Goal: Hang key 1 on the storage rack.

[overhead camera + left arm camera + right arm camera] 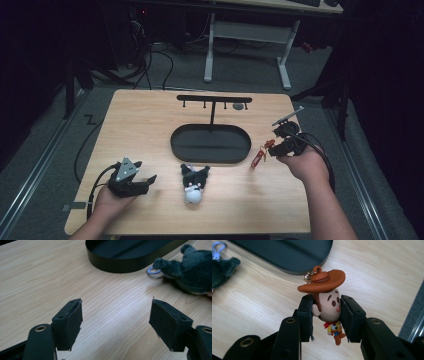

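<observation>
My right gripper (275,147) is at the table's right side, shut on a small cowboy figure (269,144). In the right gripper view the pads (305,315) squeeze the figure's head (329,300) from both sides, with its brown hat (324,281) above them and its body dangling below, off the wood. A red strip (257,159) shows just left of that gripper. My left gripper (142,175) rests at the front left, open (116,307) with bare wood between its pads. A dark plush toy (194,184) with a white face lies in the front middle, right of it (195,270).
A black oval tray (175,145) sits mid-table with a post and a hook bar (214,98) rising behind it. The tray's wall (125,265) lies beyond the plush's lilac ring (153,270). The table's right edge is close to my right hand.
</observation>
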{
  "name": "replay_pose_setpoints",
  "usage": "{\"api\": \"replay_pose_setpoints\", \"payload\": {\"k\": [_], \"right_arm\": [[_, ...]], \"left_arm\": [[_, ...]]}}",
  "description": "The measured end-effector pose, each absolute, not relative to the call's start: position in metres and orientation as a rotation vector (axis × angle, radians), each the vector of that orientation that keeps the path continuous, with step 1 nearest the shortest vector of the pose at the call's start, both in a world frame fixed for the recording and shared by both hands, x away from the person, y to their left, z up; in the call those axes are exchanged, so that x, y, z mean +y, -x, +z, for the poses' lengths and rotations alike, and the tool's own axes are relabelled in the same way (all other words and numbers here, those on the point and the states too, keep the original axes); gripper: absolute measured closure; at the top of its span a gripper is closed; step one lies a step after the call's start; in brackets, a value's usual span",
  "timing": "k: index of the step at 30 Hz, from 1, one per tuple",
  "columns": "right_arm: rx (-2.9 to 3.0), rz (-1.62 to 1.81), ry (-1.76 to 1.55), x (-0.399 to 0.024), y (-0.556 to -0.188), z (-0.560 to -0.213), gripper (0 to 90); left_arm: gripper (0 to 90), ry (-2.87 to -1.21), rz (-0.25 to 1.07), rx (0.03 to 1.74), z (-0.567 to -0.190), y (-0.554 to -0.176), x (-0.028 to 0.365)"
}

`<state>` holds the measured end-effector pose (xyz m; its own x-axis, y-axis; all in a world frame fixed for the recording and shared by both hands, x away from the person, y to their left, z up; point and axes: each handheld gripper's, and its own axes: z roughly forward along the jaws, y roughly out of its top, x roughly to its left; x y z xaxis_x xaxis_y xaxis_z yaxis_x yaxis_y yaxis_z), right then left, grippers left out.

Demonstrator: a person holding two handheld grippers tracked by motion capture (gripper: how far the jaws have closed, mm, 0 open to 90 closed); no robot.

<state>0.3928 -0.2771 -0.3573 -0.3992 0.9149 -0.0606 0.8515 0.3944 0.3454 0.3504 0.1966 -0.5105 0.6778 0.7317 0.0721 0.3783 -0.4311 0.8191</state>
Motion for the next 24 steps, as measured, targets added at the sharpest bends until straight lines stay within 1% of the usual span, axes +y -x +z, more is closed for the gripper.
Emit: {"api": "replay_pose_setpoints", "payload": {"k": [4,8,13,16,19,24], "right_arm": [[2.411,0.399,-1.546,-0.277,-0.395,-0.351,64.0],[2.414,0.408,-1.542,-0.277,-0.4,-0.345,64.0],[2.397,0.454,-1.553,-0.278,-0.404,-0.337,64.0],[2.399,0.478,-1.569,-0.277,-0.41,-0.337,64.0],[2.396,0.461,-1.575,-0.274,-0.418,-0.34,64.0],[2.394,0.45,-1.59,-0.27,-0.428,-0.339,64.0]], "left_arm": [[26.9,-2.067,0.546,0.867,-0.511,-0.348,0.202],[27.2,-2.034,0.541,0.902,-0.51,-0.346,0.208],[27.1,-2.059,0.564,0.868,-0.512,-0.345,0.205],[27.2,-2.049,0.548,0.872,-0.512,-0.346,0.207],[27.2,-2.075,0.547,0.864,-0.514,-0.346,0.208],[27.1,-2.067,0.566,0.873,-0.512,-0.341,0.216]]}}
